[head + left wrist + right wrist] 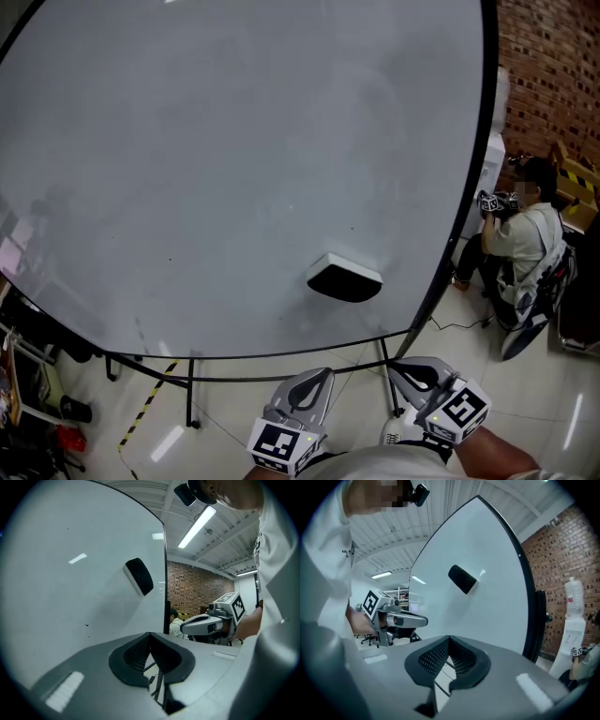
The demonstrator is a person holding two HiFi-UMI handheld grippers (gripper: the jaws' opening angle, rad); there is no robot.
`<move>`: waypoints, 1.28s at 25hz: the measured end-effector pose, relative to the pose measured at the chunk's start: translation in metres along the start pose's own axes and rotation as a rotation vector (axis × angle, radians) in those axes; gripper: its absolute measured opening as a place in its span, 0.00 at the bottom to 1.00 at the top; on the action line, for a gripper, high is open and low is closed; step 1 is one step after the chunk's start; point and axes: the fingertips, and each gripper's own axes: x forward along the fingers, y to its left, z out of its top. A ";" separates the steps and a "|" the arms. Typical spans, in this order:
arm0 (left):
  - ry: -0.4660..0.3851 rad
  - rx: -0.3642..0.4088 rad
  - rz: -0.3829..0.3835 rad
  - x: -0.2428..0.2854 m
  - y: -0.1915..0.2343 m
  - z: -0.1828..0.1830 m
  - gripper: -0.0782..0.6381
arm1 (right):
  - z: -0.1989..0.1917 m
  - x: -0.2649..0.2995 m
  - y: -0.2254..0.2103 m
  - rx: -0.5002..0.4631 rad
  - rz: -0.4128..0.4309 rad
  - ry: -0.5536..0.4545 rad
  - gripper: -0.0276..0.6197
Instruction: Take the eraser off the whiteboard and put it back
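Eraser [345, 277] sits on the whiteboard [234, 169], lower right of the board face, right of centre in the head view. Long axis runs roughly left to right in that frame, the right end dipping slightly.

Left tongs [324, 373] and right tongs [397, 364] are at the bottom edge, both below the eraser and apart from it, neither touching the board. Both pairs are closed tip to tip with nothing between them.

Left gripper view: eraser above the tips, a little left of centre. Right gripper view: eraser above, a little right of centre. So it lies up and between the two. Judgement: left looks marginally nearer in the head view. Either must open before closing across the short sides.

No container in view.
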 end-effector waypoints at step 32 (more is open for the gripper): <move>0.016 -0.021 -0.035 -0.035 0.000 -0.023 0.13 | 0.140 0.045 -0.016 -0.671 -0.404 -0.018 0.41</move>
